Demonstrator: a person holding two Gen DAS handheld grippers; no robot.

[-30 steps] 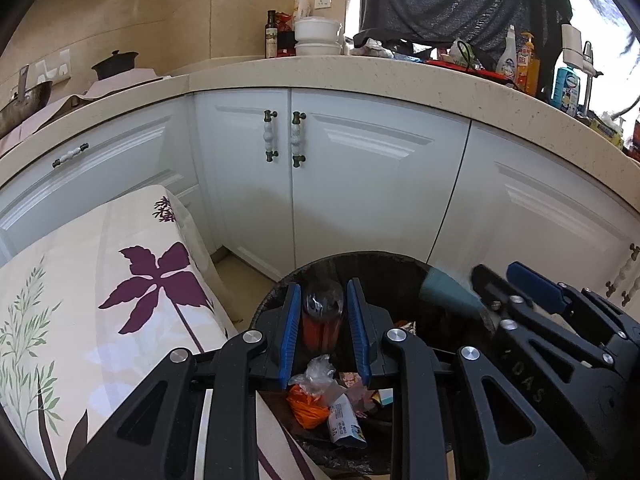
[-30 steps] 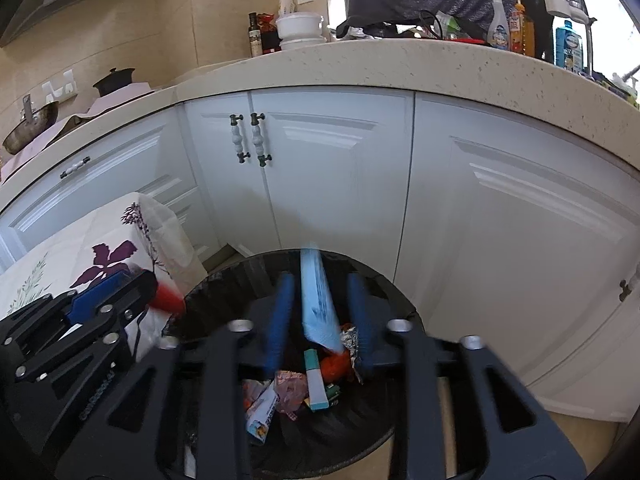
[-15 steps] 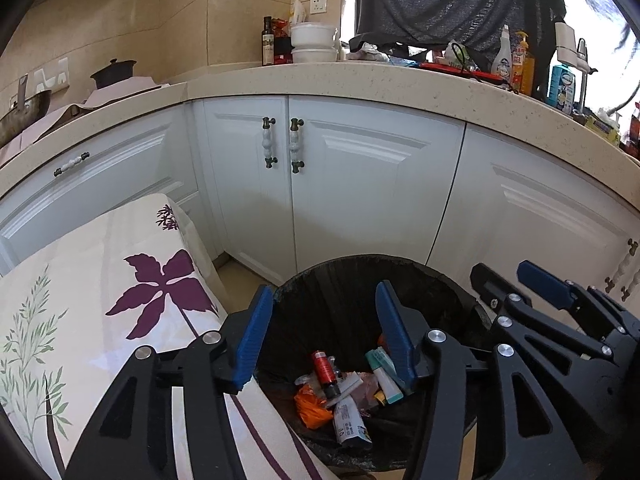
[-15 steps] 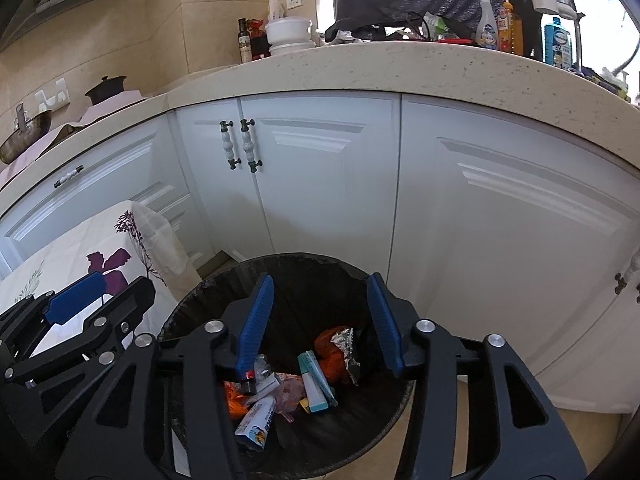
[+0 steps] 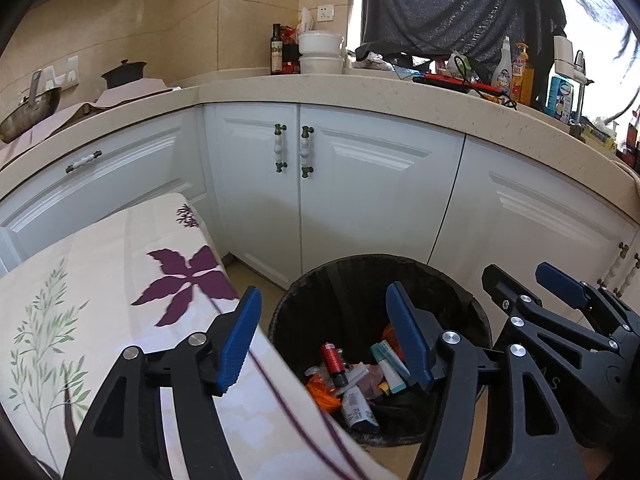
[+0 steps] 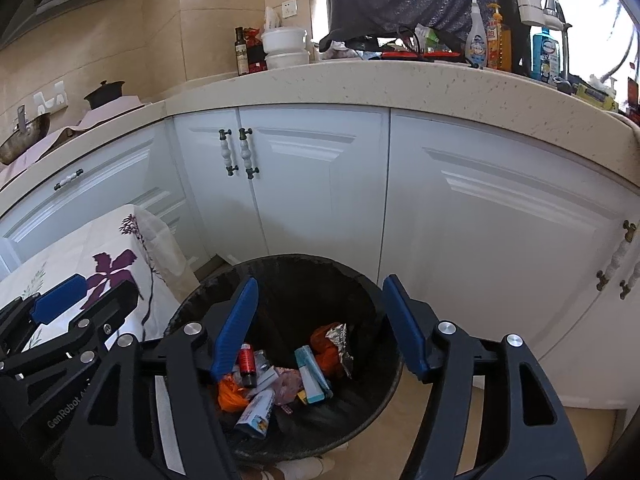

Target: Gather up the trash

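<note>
A round black plastic trash bin (image 6: 280, 280) lined with a dark bag stands on the floor against white kitchen cabinets (image 6: 320, 184). Both grippers hang above it, each with blue-padded fingers spread wide and holding nothing. The left gripper (image 5: 324, 336) sits over the bin's left rim, beside a floral-printed cloth surface (image 5: 100, 280). The right gripper (image 6: 318, 320) is centred over the bin's mouth. Inside lie a small red bottle (image 6: 247, 364), a teal and white tube (image 6: 310, 376), orange plastic wrapping (image 6: 230, 396), a crumpled foil wrapper (image 6: 340, 344) and a printed carton (image 6: 256, 410).
</note>
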